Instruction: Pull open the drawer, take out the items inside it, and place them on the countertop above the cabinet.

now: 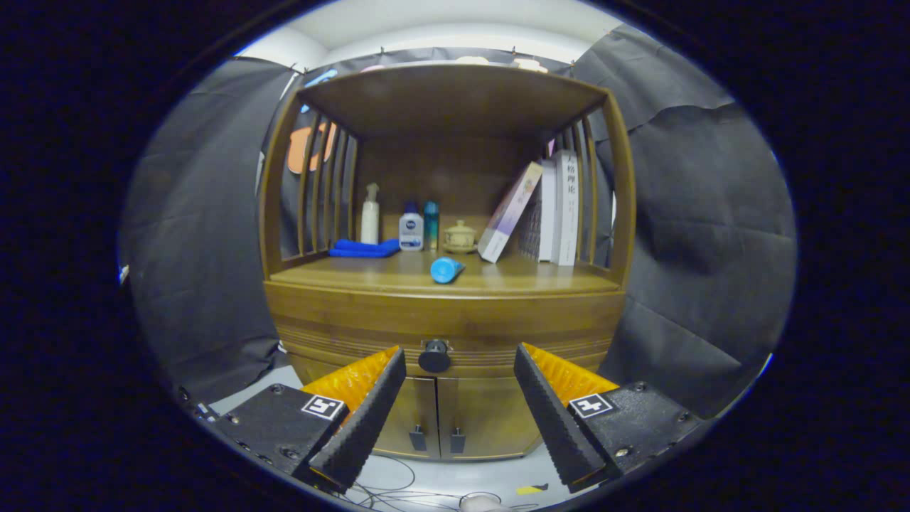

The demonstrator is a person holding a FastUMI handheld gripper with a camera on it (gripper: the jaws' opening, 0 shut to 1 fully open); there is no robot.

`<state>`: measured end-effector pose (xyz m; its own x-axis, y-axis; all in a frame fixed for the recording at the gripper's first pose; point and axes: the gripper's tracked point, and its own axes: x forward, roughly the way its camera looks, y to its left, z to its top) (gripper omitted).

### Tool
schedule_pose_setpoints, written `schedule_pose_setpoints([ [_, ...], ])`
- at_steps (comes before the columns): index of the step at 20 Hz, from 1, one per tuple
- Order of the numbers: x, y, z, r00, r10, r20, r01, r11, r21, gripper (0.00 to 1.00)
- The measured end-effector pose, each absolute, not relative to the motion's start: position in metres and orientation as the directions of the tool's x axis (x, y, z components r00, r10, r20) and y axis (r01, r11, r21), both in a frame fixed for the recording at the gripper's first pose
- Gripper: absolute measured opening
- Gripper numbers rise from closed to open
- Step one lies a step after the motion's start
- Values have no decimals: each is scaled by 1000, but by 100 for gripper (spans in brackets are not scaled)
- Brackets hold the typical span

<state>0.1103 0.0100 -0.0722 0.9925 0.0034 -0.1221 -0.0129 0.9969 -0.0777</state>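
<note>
Two fingers (370,405) of the tool (460,363) stand wide apart, gripping nothing and touching nothing, with the drawer (448,334) and its dark round knob (434,355) just beyond them, the knob nearer the left finger. The drawer is closed, so whatever lies inside is hidden. Below it sit two cabinet doors (441,412) with small handles. Above it the tabletop (540,281) has bare room along its front edge and at the right front; a blue cylinder (446,269) lies on its side near the middle front. Slatted side rails and a wooden roof fence the space in. At the back stand a folded blue cloth (364,248), a pale spray bottle (370,213), a white bottle with a blue label (411,227), a teal bottle (431,224), a small lidded cup (460,237) and books (554,210), one leaning. Their spines carry print too small to read. Cables (398,491) trail on the floor below.
</note>
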Motion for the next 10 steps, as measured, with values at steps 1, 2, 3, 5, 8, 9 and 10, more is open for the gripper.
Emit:
schedule_pose_setpoints([
  [1, 98, 9, -63, 995, 6, -102, -13, 997, -70, 100],
  [2, 87, 10, -56, 996, 12, -88, -17, 998, -64, 100],
  [3, 76, 11, -47, 998, 19, -65, -22, 998, -56, 100],
  [5, 58, 11, -34, 999, 28, -35, -30, 999, -40, 100],
  [8, 40, 7, -28, 999, 27, -21, -27, 999, -22, 100],
  [9, 37, 5, -25, 1000, 23, -12, -23, 1000, -18, 100],
  [10, 36, 3, -24, 1000, 18, -8, -18, 1000, -14, 100],
])
